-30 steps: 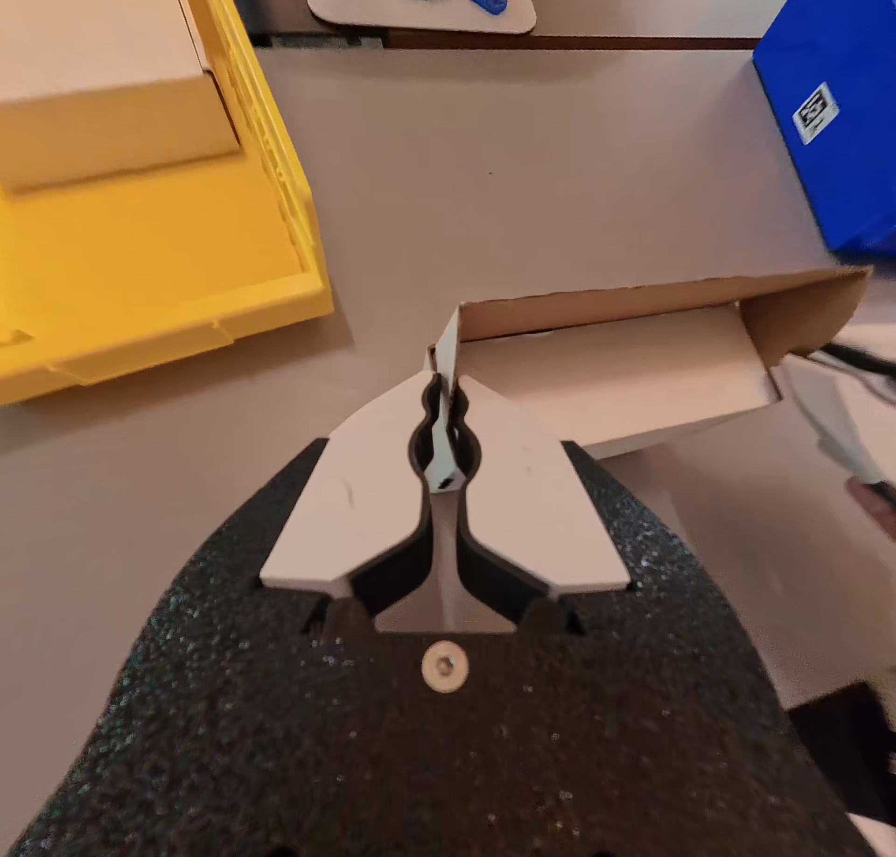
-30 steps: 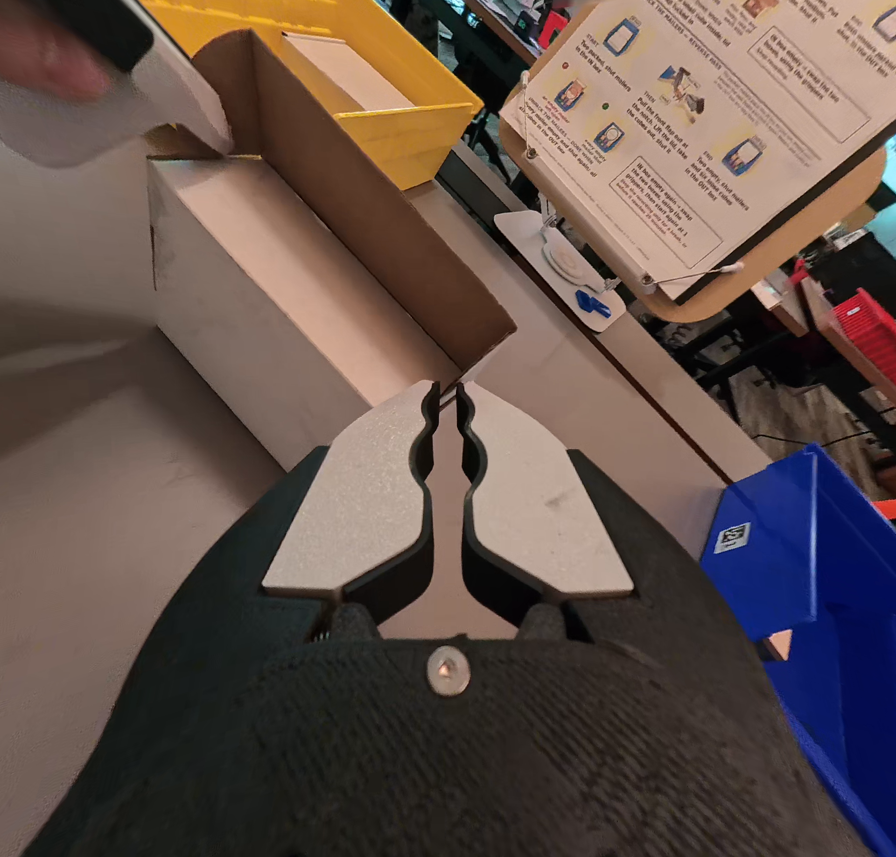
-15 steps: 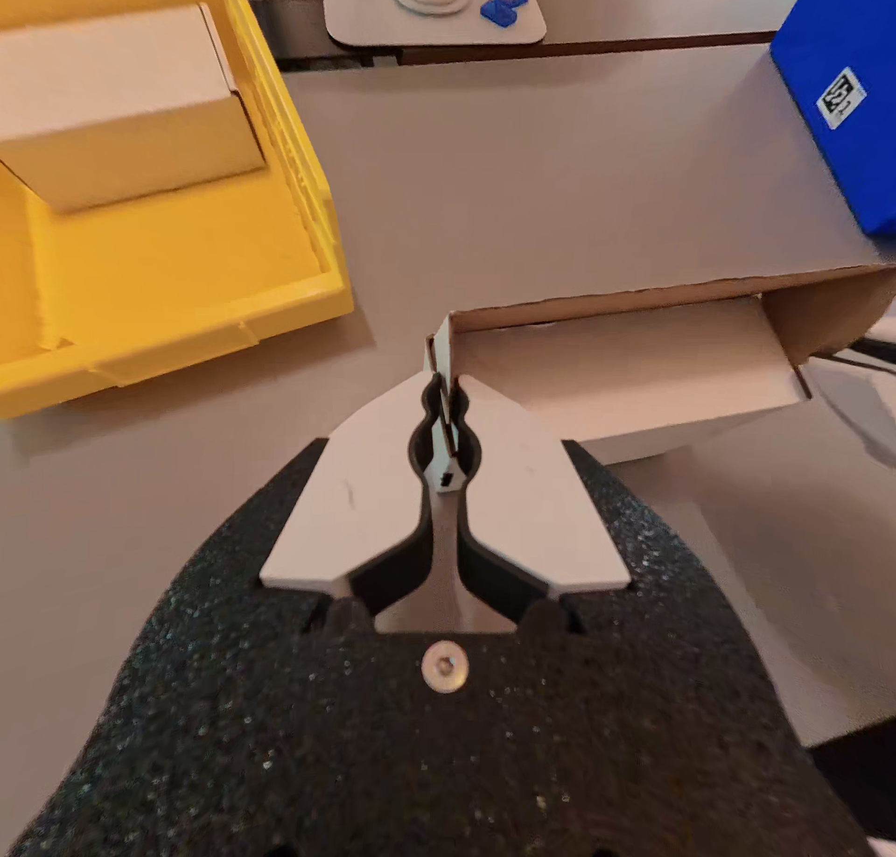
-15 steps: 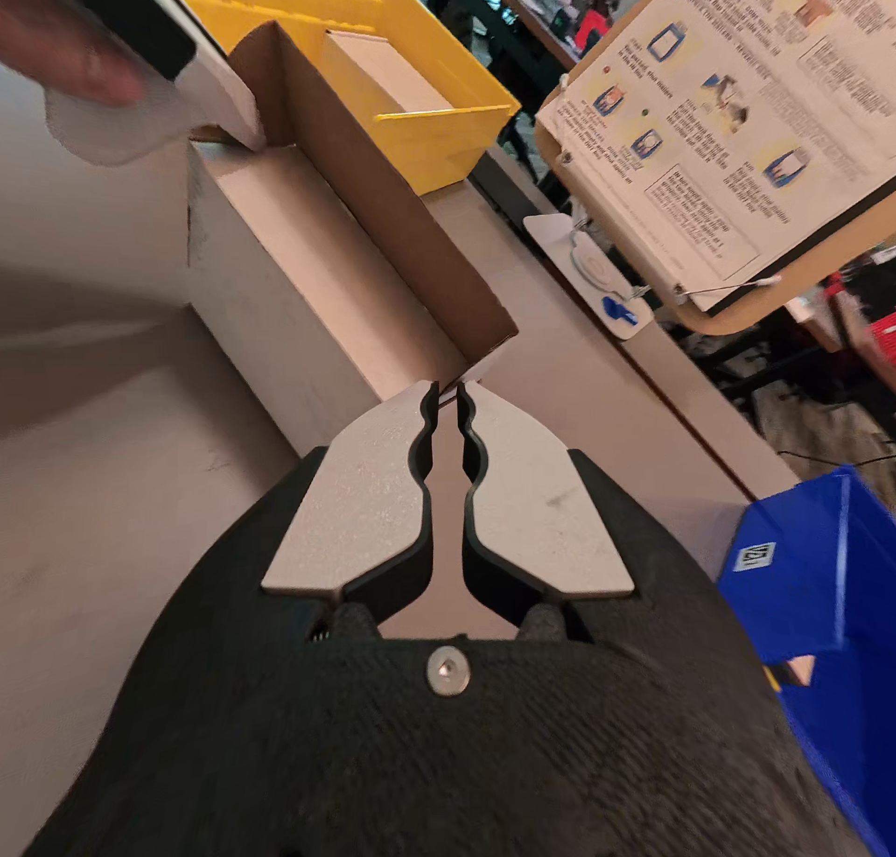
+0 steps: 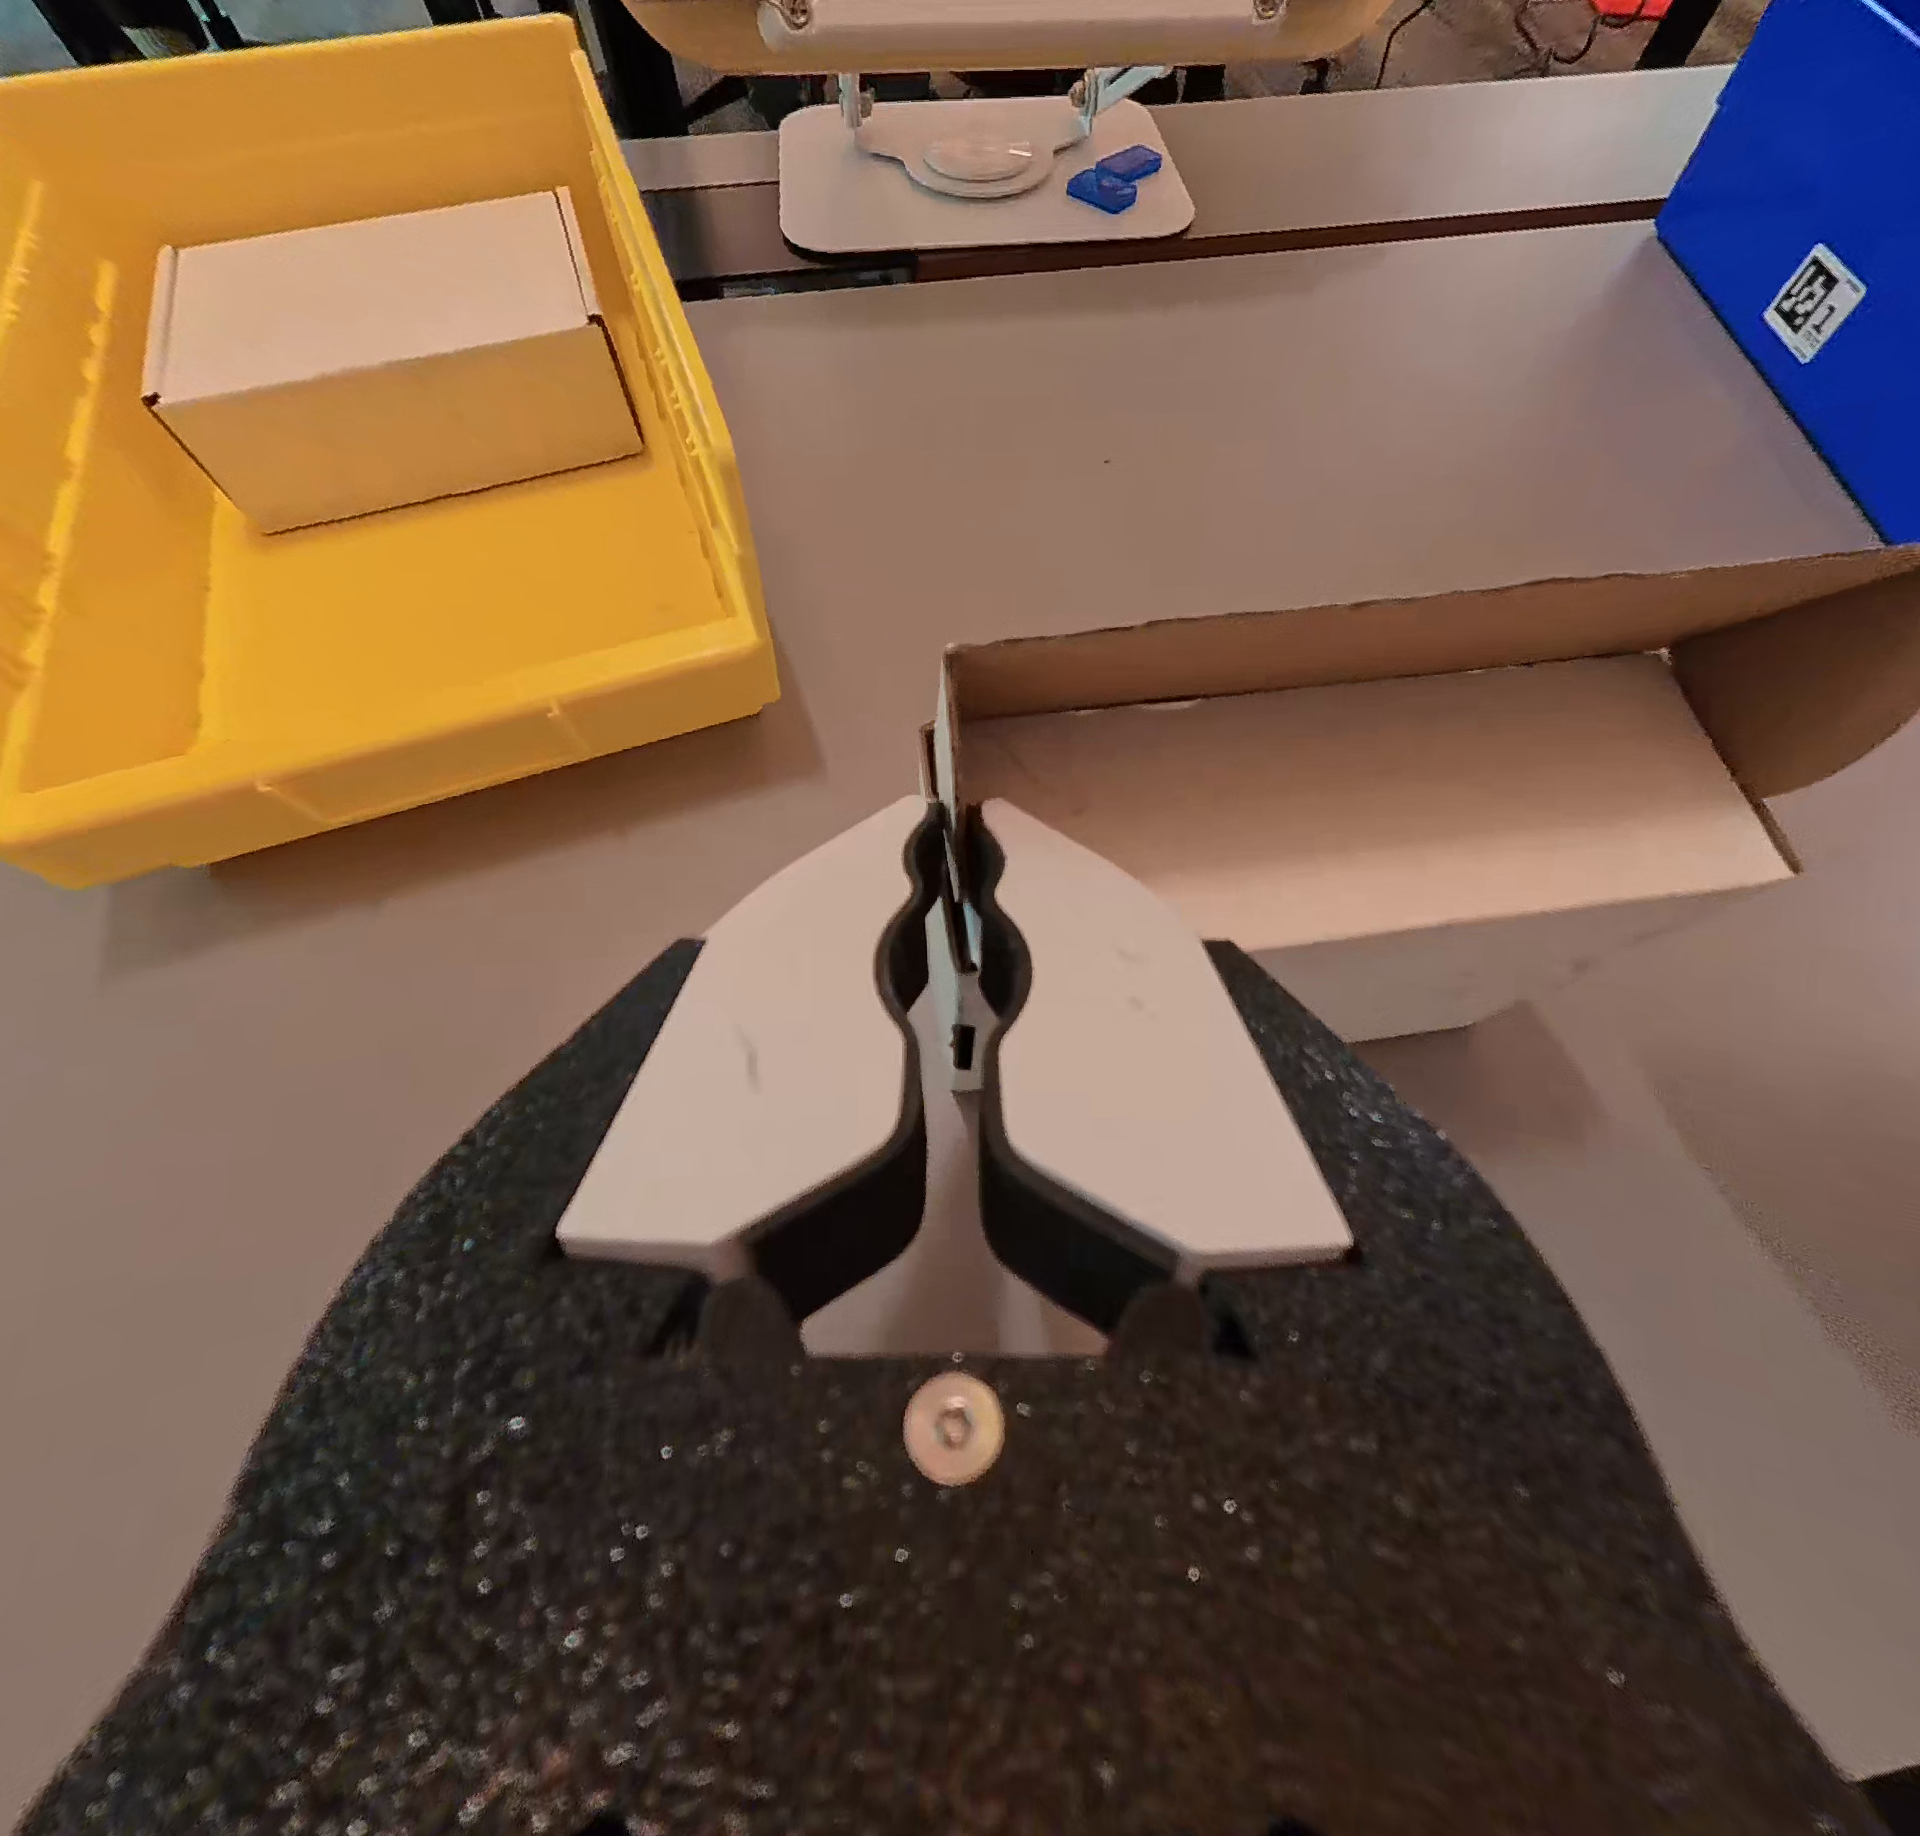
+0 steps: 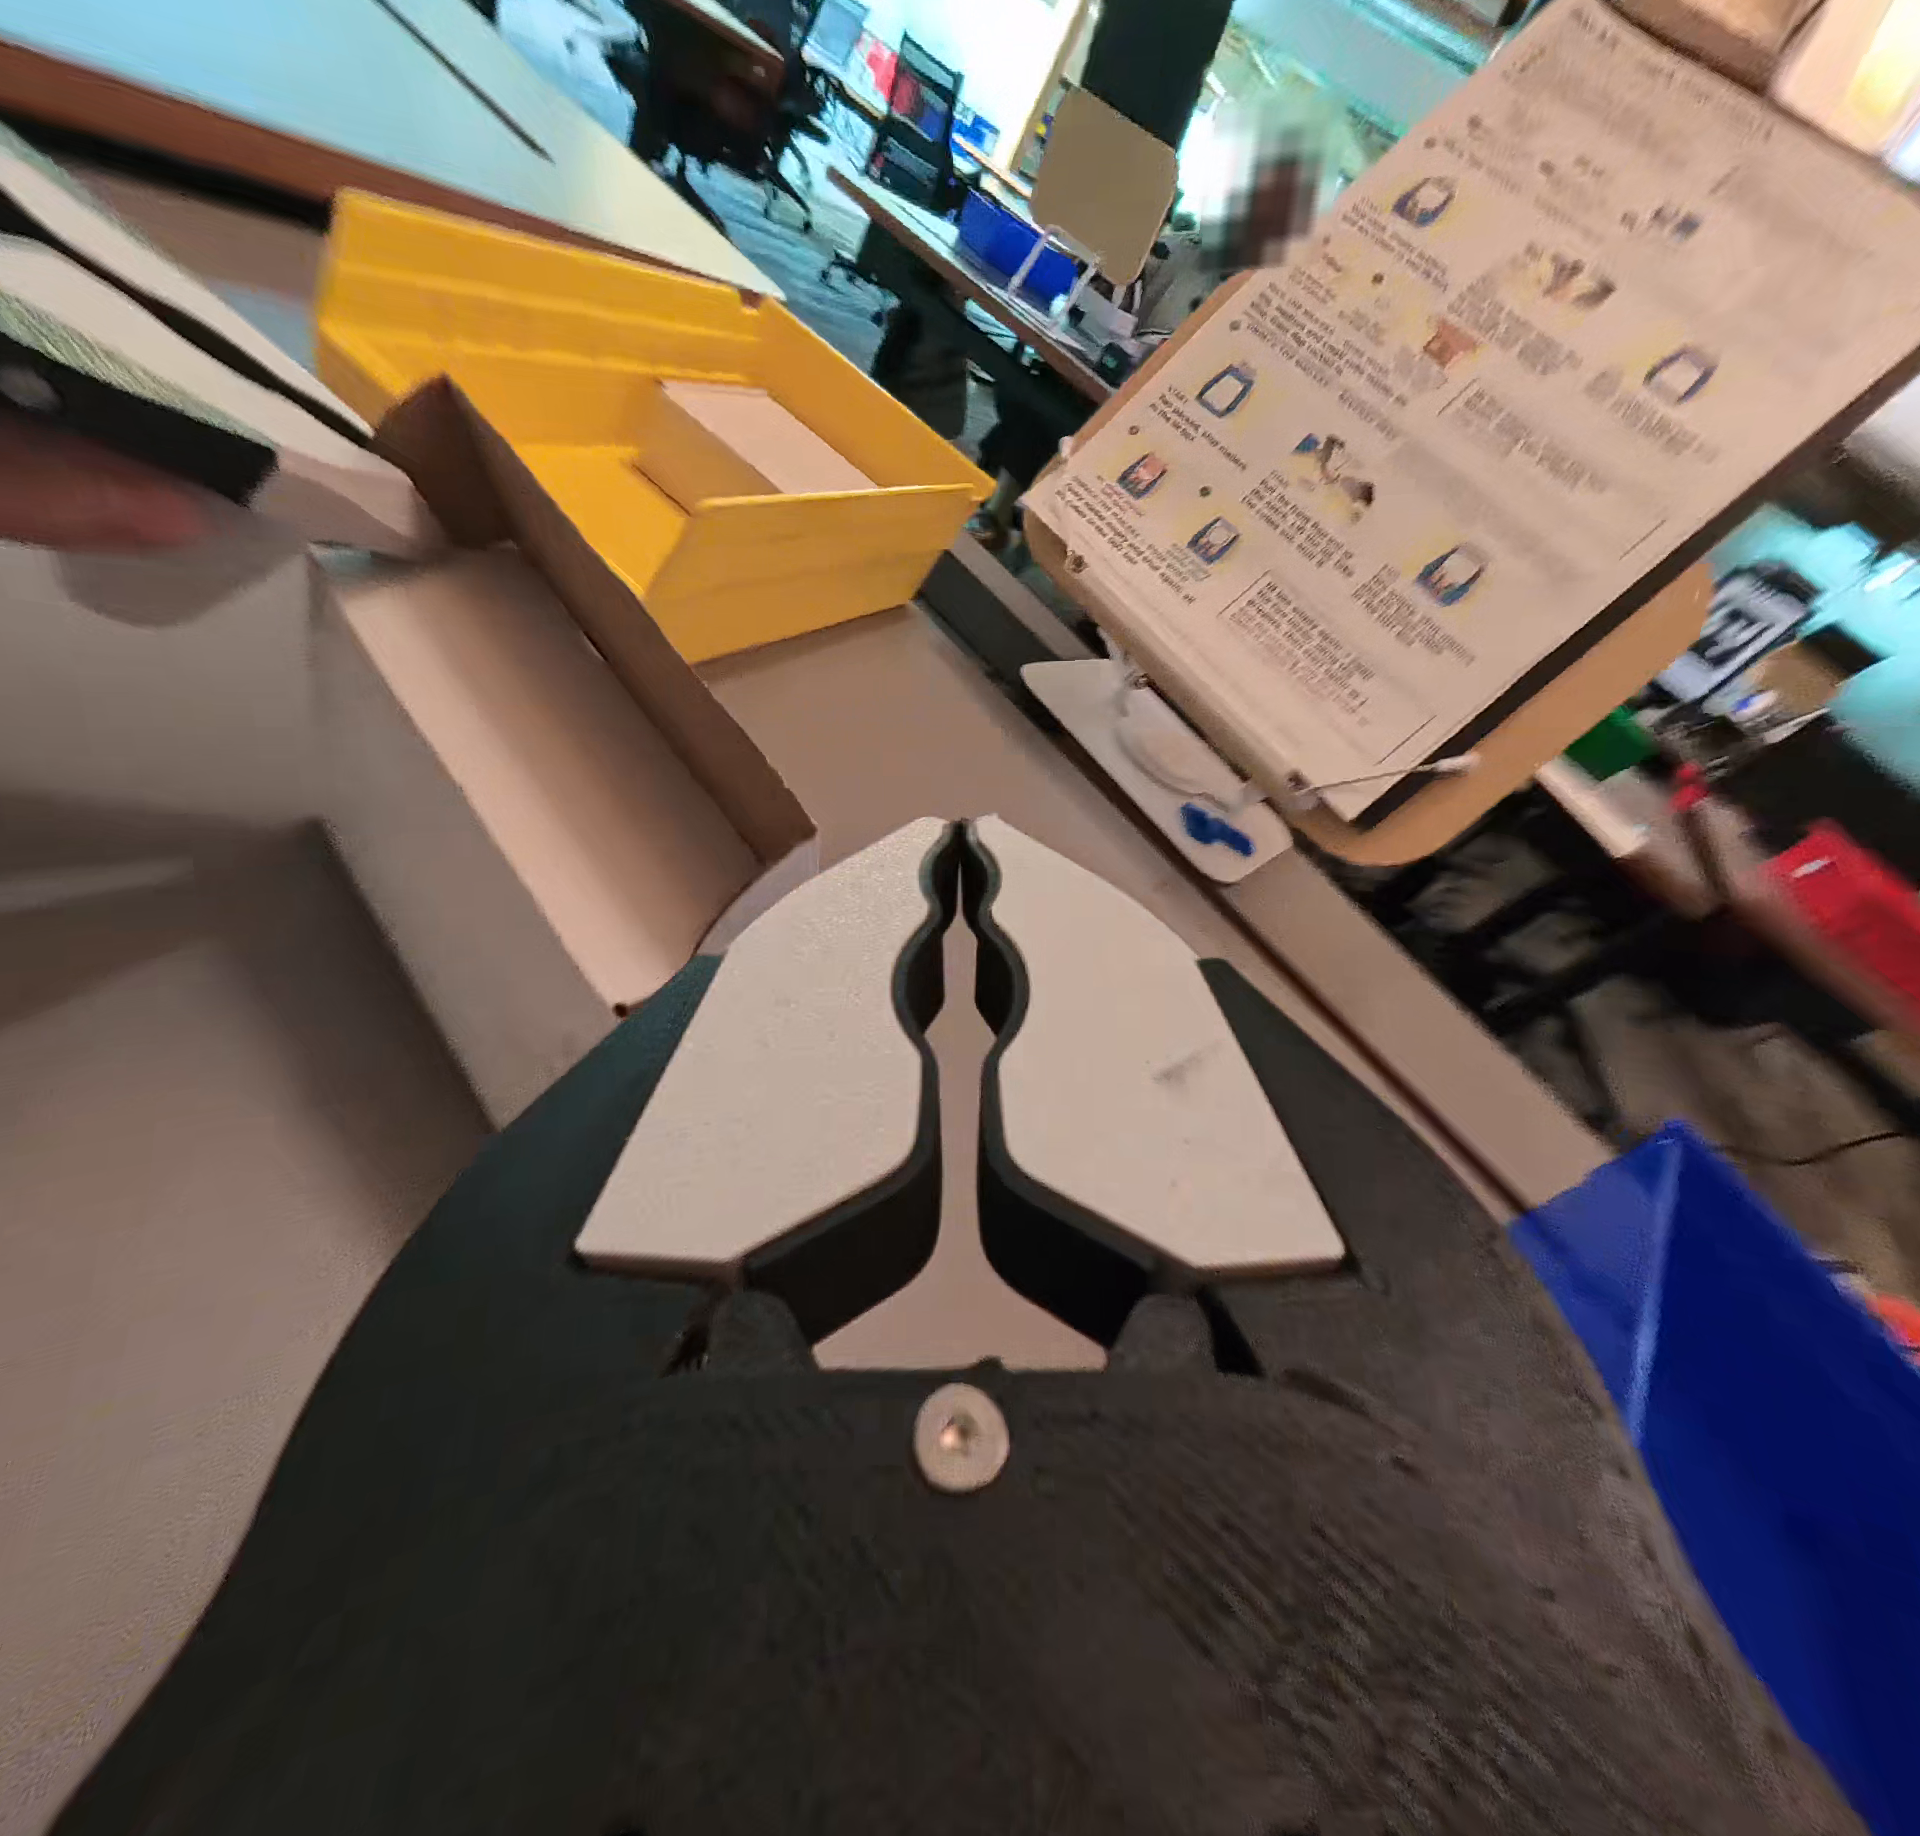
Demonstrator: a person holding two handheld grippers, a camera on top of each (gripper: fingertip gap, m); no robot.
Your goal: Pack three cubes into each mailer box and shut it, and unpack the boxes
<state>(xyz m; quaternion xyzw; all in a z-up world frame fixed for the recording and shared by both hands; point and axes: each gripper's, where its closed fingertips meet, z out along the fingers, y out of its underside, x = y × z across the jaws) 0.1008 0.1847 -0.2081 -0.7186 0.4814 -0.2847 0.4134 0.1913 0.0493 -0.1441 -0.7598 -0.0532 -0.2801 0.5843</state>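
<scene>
A white mailer box (image 5: 1351,820) lies on the grey table, with its brown-lined lid standing up along the far side. My left gripper (image 5: 951,815) is shut on the white side flap (image 5: 961,997) at the box's left end. The same box (image 6: 499,747) shows in the right wrist view, with one of the left gripper's fingers (image 6: 343,513) at its far corner. My right gripper (image 6: 961,830) is shut and empty, just past the box's near right corner. No cubes are in sight and the box's inside is hidden.
A yellow bin (image 5: 416,778) at the left holds a closed white mailer box (image 5: 384,352). A blue bin (image 5: 1787,176) stands at the right, close beside my right gripper (image 6: 1766,1371). An instruction sheet on a stand (image 6: 1455,436) is at the table's far edge.
My right gripper's narrow gap has closed and it has tilted upward. The left gripper keeps hold of the flap while its view has pulled back and up.
</scene>
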